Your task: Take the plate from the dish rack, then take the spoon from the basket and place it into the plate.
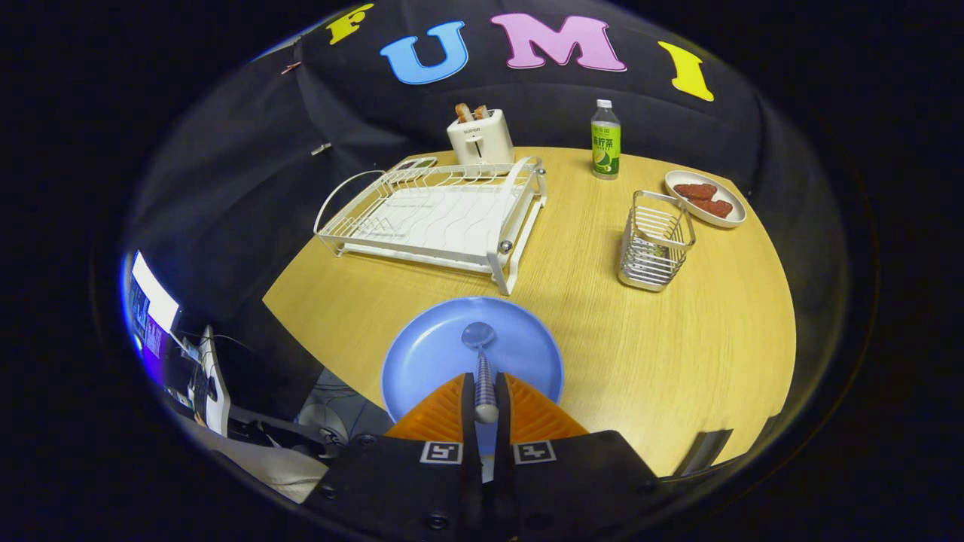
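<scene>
A blue plate (429, 354) lies flat on the wooden table (678, 339), just ahead of my fingers. My gripper (486, 384) is shut on the striped handle of a blue spoon (480, 336), both orange fingers (440, 418) pressing on it. The spoon's round bowl hangs over the middle of the plate; whether it touches the plate I cannot tell. Beyond the plate stands the white wire dish rack (433, 214), with no dishes in it. The wire basket (654, 241) stands to the right of the rack and looks hollow.
A white toaster (480, 137) with bread stands behind the rack. A green-labelled bottle (605, 141) and a small oval dish with red pieces (706, 198) sit at the back right. The table's near-left edge drops to a chair and a monitor (154, 309).
</scene>
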The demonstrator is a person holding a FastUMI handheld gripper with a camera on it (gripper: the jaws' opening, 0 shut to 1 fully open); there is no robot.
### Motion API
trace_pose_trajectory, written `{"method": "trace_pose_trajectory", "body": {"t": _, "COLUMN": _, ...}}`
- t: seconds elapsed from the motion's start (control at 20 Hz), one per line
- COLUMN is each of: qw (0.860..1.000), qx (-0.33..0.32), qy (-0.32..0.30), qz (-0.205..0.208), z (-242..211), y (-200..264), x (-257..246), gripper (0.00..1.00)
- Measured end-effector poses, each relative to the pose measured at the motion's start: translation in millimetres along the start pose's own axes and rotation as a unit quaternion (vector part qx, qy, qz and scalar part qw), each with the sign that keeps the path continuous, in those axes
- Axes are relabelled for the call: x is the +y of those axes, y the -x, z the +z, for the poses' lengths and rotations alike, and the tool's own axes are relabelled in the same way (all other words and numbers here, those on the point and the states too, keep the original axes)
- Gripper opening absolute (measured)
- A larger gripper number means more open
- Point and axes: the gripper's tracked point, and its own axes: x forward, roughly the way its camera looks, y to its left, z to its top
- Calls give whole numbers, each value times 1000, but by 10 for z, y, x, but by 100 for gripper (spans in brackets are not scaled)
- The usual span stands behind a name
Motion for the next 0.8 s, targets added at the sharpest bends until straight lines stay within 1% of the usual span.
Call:
{"method": "trace_pose_trajectory", "body": {"t": 0.2, "qw": 1000, "qx": -3, "qy": 12, "qz": 7, "z": -5, "y": -134, "x": 28, "gripper": 10}}
{"method": "trace_pose_trajectory", "body": {"t": 0.3, "qw": 1000, "qx": 11, "qy": 16, "qz": 4, "z": -79, "y": -181, "x": 5, "gripper": 10}}
{"method": "trace_pose_trajectory", "body": {"t": 0.4, "qw": 999, "qx": 31, "qy": 25, "qz": -8, "z": -177, "y": -240, "x": -43, "gripper": 12}}
{"method": "trace_pose_trajectory", "body": {"t": 0.5, "qw": 998, "qx": 47, "qy": 28, "qz": -15, "z": -319, "y": -265, "x": -76, "gripper": 17}}
{"method": "trace_pose_trajectory", "body": {"t": 0.6, "qw": 998, "qx": 54, "qy": 16, "qz": -14, "z": -382, "y": -296, "x": -69, "gripper": 23}}
{"method": "trace_pose_trajectory", "body": {"t": 0.65, "qw": 998, "qx": 57, "qy": 10, "qz": -17, "z": -411, "y": -296, "x": -93, "gripper": 37}}
{"method": "trace_pose_trajectory", "body": {"t": 0.7, "qw": 998, "qx": 60, "qy": 6, "qz": -19, "z": -427, "y": -307, "x": -112, "gripper": 44}}
{"method": "trace_pose_trajectory", "body": {"t": 0.75, "qw": 998, "qx": 61, "qy": 2, "qz": -21, "z": -428, "y": -303, "x": -125, "gripper": 58}}
{"method": "trace_pose_trajectory", "body": {"t": 0.8, "qw": 998, "qx": 61, "qy": -1, "qz": -23, "z": -420, "y": -318, "x": -137, "gripper": 68}}
